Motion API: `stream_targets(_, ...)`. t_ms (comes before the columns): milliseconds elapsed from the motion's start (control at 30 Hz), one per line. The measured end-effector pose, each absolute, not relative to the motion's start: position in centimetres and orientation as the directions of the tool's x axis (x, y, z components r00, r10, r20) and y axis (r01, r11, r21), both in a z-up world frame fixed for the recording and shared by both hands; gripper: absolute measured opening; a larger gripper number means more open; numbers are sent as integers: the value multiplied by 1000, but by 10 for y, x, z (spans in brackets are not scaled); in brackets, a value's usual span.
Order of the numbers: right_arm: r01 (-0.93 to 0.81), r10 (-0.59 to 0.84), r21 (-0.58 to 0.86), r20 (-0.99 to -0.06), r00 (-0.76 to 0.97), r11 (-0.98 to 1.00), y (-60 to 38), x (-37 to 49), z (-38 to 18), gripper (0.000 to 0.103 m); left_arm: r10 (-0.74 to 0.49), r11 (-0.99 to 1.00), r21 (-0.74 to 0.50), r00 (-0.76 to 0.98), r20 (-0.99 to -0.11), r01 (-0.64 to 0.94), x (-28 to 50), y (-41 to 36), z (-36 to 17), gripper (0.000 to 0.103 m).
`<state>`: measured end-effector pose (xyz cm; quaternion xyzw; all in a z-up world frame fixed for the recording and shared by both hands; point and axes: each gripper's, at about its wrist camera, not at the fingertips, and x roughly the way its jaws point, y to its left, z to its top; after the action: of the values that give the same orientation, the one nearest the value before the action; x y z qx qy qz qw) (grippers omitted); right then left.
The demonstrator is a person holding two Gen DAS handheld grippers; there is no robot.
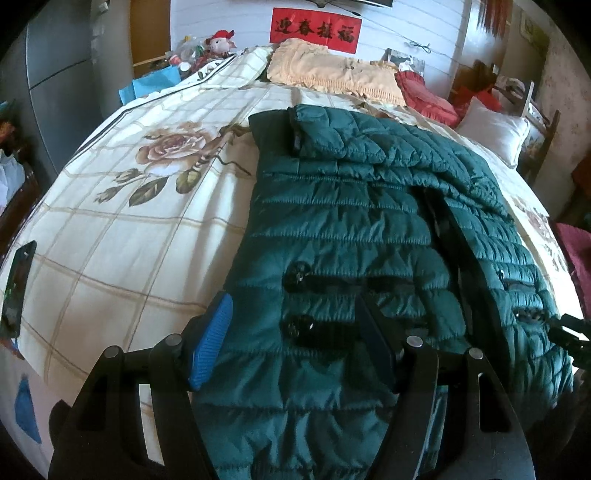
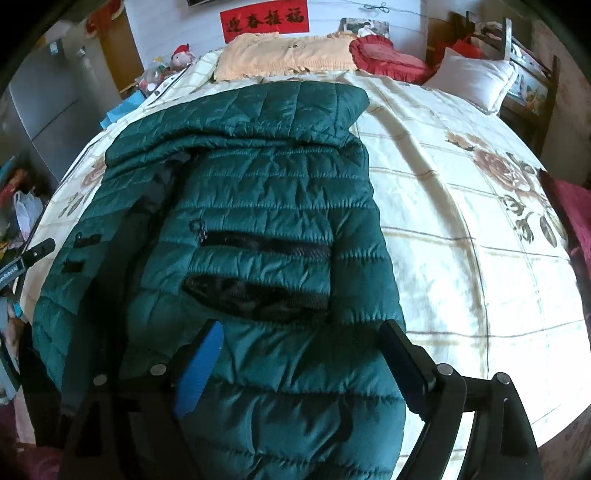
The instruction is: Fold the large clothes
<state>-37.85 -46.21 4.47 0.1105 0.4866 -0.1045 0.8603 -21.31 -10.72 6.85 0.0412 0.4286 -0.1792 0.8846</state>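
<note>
Bedroom daylight falls on a wide bed (image 1: 110, 229) covered by a cream checked quilt printed with brown roses. Spread lengthwise down its middle lies a dark green quilted jacket (image 1: 332, 229), front side up, its 2 front panels open along a dark central gap and both sleeves folded in across the chest. Black zip pockets show on each panel. Pillows in peach, red and white sit against the far wall.

Both tongs hang over the jacket's near hem with fingers spread apart, holding nothing. Left tongs (image 1: 291, 343) straddle the left panel; right tongs (image 2: 301, 363) straddle the right panel.

Likely trouble: slick, puffy fabric may slip from a shallow pinch, or only the top layer may be caught, so the hem lifts unevenly and the folded sleeves slide loose. Uneven pulls by the 2 sides would skew the fold.

A red banner (image 1: 314, 30) on the wall carries 4 black Chinese characters, seemingly 迎春接福. A dark phone (image 1: 16, 284) rests at the bed's left edge. Partial lettering on the other tool, at the right view's left edge, is too cropped to read.
</note>
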Motion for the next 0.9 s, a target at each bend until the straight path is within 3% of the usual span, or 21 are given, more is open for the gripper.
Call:
stream_targets(567, 314, -100, 57, -882, 461, 948, -471, -417, 44, 84, -291, 925, -116, 476, -830, 362, -240, -66, 47, 69)
stream_targets(900, 383, 8, 196, -898, 441, 903, -505, -439, 30, 90, -339, 925, -237, 365, -867, 297, -243, -24, 31, 69)
